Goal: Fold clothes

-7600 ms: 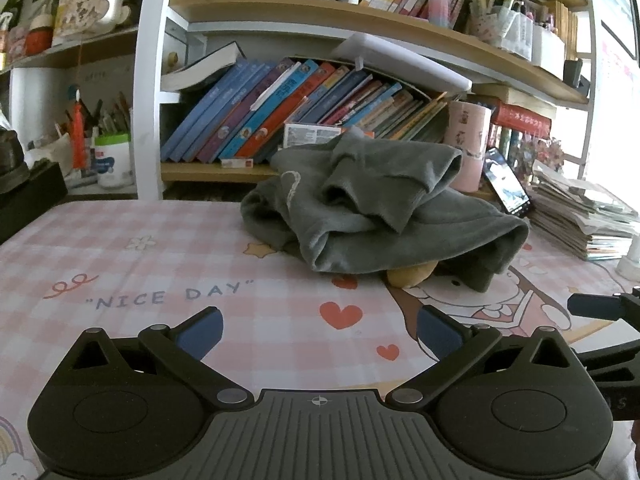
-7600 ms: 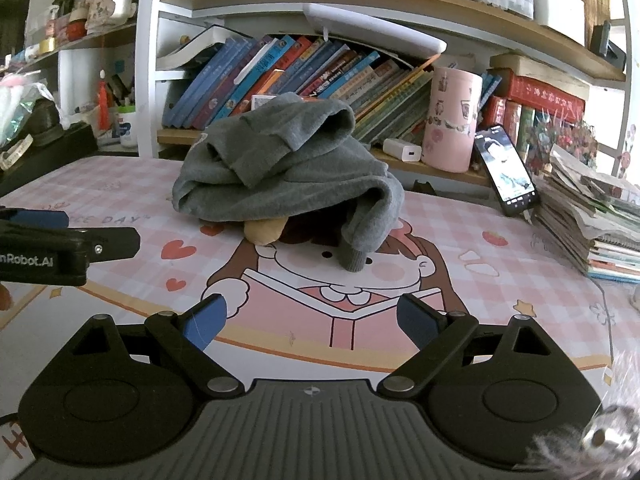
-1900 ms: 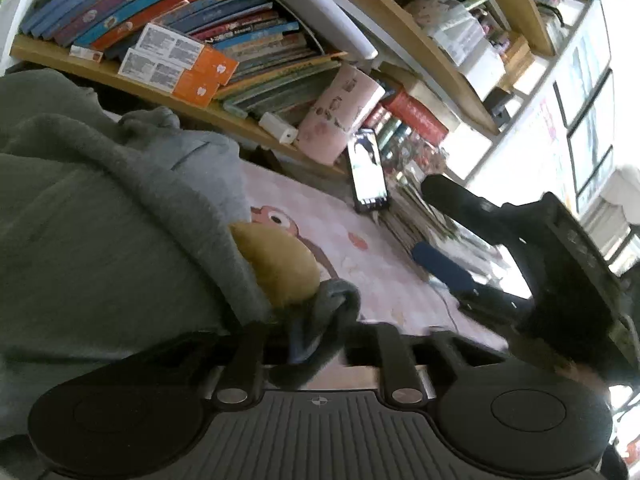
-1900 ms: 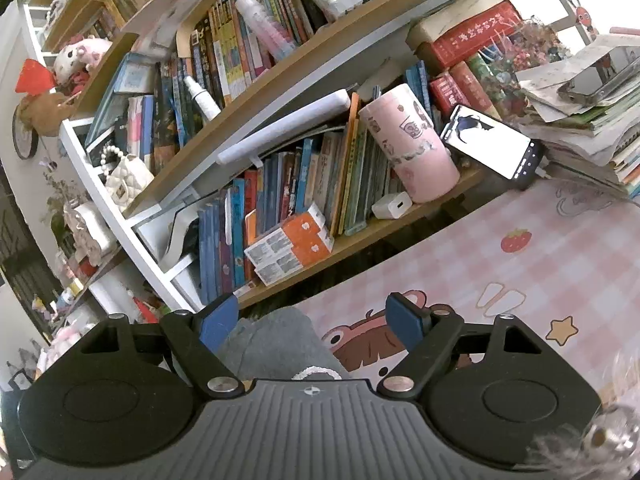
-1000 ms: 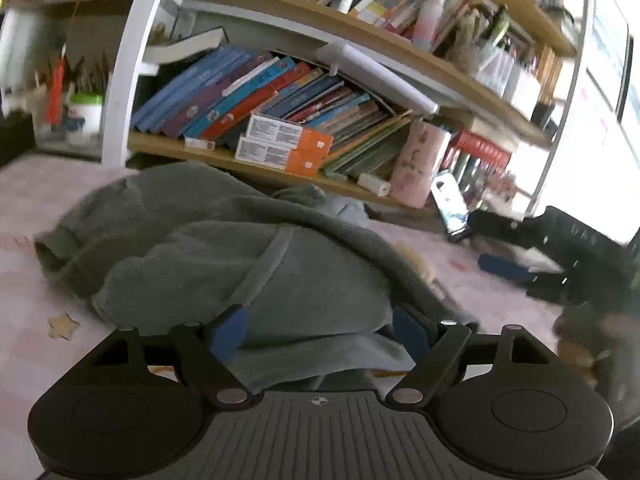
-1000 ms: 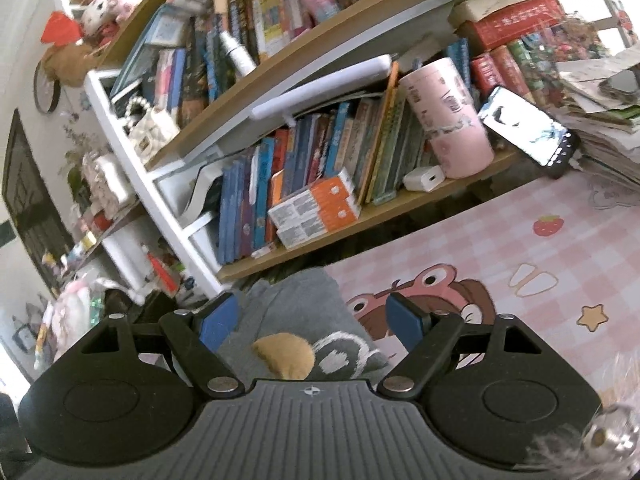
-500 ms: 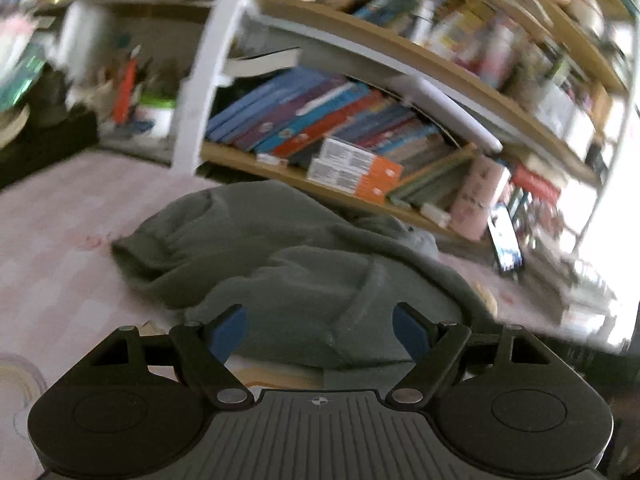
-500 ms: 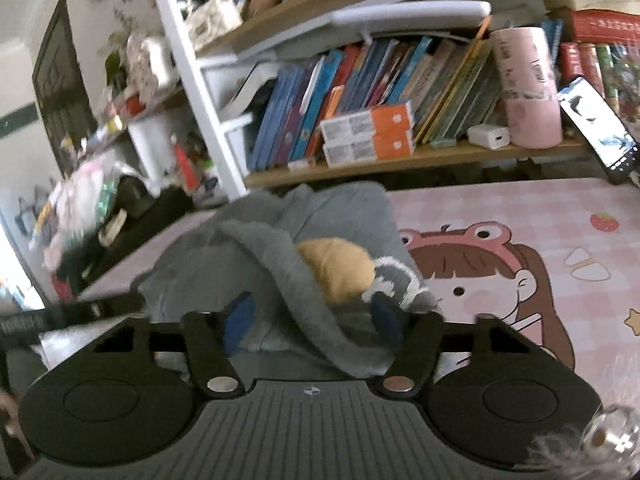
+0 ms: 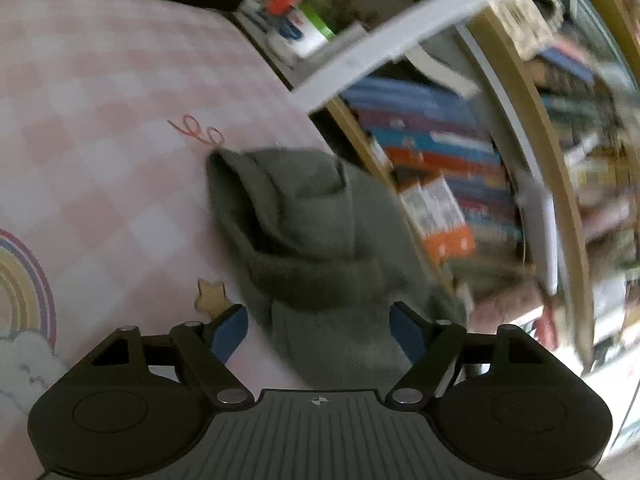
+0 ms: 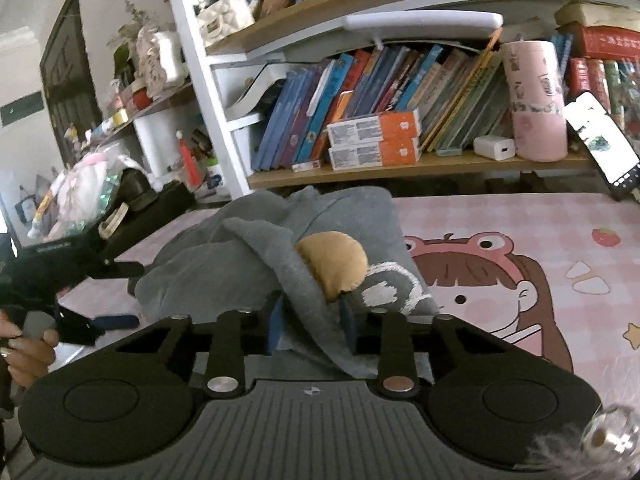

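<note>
A crumpled grey sweatshirt [image 10: 224,264] with a tan stuffed ear [image 10: 332,264] lies on the pink checked table mat [image 10: 520,220]. My right gripper [image 10: 312,328] is shut on a fold of its near edge, with cloth pinched between the blue pads. In the left wrist view, which is tilted and blurred, the sweatshirt [image 9: 312,240] reaches down between the wide-apart fingers of my left gripper [image 9: 316,330], which is open. The right wrist view shows the left gripper [image 10: 80,260] at the garment's left end, held by a hand [image 10: 28,348].
A bookshelf [image 10: 400,168] full of books runs along the table's far edge, with a pink cup [image 10: 536,104], a white charger [image 10: 494,147] and a propped phone [image 10: 600,144]. A black bag [image 10: 152,208] sits at the back left. A cartoon girl print [image 10: 500,280] covers the mat to the right.
My right gripper has closed from open onto the sweatshirt's near fold. The left gripper has swung and tilted towards the garment's left end, staying open.
</note>
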A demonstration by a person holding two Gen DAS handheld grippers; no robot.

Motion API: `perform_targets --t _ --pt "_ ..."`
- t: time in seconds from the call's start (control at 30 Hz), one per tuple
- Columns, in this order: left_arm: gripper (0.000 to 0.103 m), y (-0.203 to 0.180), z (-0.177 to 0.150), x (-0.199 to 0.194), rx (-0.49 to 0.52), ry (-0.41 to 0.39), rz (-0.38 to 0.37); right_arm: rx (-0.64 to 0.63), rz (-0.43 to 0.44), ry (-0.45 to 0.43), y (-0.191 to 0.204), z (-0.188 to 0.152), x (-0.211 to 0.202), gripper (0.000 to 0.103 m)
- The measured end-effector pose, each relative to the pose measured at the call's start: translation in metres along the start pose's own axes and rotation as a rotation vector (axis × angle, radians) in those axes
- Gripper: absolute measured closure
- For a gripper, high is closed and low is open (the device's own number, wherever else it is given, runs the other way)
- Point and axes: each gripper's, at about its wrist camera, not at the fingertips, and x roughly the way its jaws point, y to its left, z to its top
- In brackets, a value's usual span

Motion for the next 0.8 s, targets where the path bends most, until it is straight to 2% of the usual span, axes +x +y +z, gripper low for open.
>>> perform_targets --t 0.1,0.17,0.2,0.23,0.5,0.57,0.63,0.7,0.8 --pt "0.025 0.001 0.01 0.009 -0.033 -0.02 0.023 0.004 0.002 0.001 -0.001 0.0 0.0 0.081" --pt "0.031 -0.001 0.018 0.02 -0.043 -0.024 0.04 -0.001 0.006 0.007 0.0 0.0 0.0 0.084" --pt "0.05 -0.002 0.021 0.024 -0.043 -0.026 0.047 -0.005 0.009 0.01 0.001 0.0 0.001 0.085" --pt "0.063 -0.01 0.024 0.026 0.002 -0.038 0.041 -0.006 0.012 0.01 0.001 0.0 0.0 0.086" --pt "0.082 -0.076 0.042 0.042 0.357 -0.129 -0.011 -0.008 0.028 0.009 0.003 0.0 -0.001 0.089" --pt "0.086 -0.092 0.047 0.045 0.443 -0.154 -0.029 -0.007 0.065 0.007 0.005 0.0 -0.003 0.092" --pt "0.086 -0.098 0.052 0.021 0.478 -0.237 -0.137 -0.035 0.166 0.001 0.013 0.0 -0.007 0.093" --pt "0.086 -0.093 0.06 0.003 0.499 -0.307 -0.145 -0.073 0.284 -0.011 0.025 -0.001 -0.014 0.093" --pt "0.088 -0.063 0.082 -0.001 0.433 -0.319 0.115 -0.154 0.433 0.028 0.047 -0.009 -0.016 0.093"
